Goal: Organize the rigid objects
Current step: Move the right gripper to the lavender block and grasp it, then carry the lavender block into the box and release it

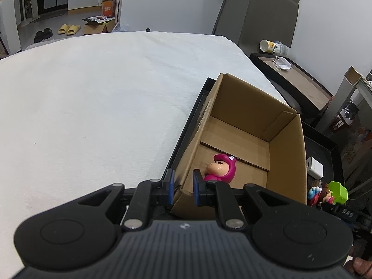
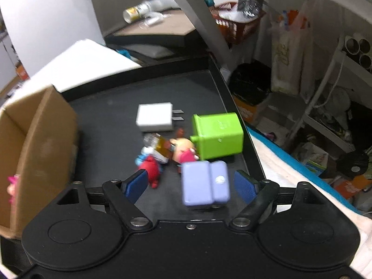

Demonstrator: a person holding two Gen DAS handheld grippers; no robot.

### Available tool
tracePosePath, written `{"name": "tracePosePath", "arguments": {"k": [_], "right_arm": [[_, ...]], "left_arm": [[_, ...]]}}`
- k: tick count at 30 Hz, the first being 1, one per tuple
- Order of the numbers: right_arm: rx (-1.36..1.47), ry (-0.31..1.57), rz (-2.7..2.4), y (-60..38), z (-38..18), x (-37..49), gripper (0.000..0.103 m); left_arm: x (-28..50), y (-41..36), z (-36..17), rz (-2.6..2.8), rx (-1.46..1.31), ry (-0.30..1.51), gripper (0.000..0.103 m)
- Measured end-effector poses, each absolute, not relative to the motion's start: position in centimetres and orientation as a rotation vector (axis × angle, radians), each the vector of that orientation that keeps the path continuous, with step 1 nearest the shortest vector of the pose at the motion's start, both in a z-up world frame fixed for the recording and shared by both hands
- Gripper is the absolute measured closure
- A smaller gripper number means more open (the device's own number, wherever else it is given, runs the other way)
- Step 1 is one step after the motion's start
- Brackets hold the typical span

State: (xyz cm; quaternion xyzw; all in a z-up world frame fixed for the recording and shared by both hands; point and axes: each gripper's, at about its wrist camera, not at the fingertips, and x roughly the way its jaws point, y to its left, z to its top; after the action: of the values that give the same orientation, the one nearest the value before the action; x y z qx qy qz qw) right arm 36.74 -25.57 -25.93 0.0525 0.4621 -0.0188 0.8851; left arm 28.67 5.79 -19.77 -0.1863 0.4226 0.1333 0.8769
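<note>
Left wrist view
Left gripper: clenched on the near wall of the one cardboard box; one blue pad sits outside the wall, the other inside.
Box contents: one pink hooded figurine, lying on the box floor just ahead of the inner pad.
Under the box: one black tray, its rim running away ahead and to the left of the fingers.
Right of the box: one white charger on the tray; nearer the tool, one green block with small figurines beside it, their number unclear here.
Left and ahead: one white cloth-covered surface.

Right wrist view
Right gripper: released, jaws wide; one lilac block lies between the fingers, nearer the right pad, touching neither that can be seen.
Ahead of the fingers: one red figurine by the left fingertip, one pink pig figurine, one amber-and-white piece too blurred to name.
Further ahead: the green block to the right, the white charger with two prongs beyond the pile.
Far left: the cardboard box, the pink figurine showing inside.
Surface: the black tray, holding all these pieces.
</note>
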Motion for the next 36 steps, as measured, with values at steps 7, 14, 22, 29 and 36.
{"name": "tracePosePath", "arguments": {"k": [7, 14, 22, 29, 36], "right_arm": [[0.110, 1.009, -0.027, -26.1, -27.5, 37.4, 0.059], [0.137, 0.963, 0.005, -25.9, -26.0, 36.9, 0.059], [0.108, 0.908, 0.066, -24.5, -24.0, 36.5, 0.059], [0.107, 0.858, 0.123, -23.2, -22.2, 36.7, 0.059], [0.094, 0.796, 0.222, -20.9, -19.3, 37.5, 0.059]], "left_arm": [[28.7, 5.9, -19.8, 0.285, -0.386, 0.883, 0.088], [28.5, 6.0, -19.9, 0.275, -0.388, 0.881, 0.088], [28.4, 6.5, -19.8, 0.254, -0.399, 0.880, 0.088], [28.2, 6.7, -19.6, 0.238, -0.400, 0.872, 0.088], [28.1, 6.6, -19.5, 0.228, -0.389, 0.872, 0.088]]}}
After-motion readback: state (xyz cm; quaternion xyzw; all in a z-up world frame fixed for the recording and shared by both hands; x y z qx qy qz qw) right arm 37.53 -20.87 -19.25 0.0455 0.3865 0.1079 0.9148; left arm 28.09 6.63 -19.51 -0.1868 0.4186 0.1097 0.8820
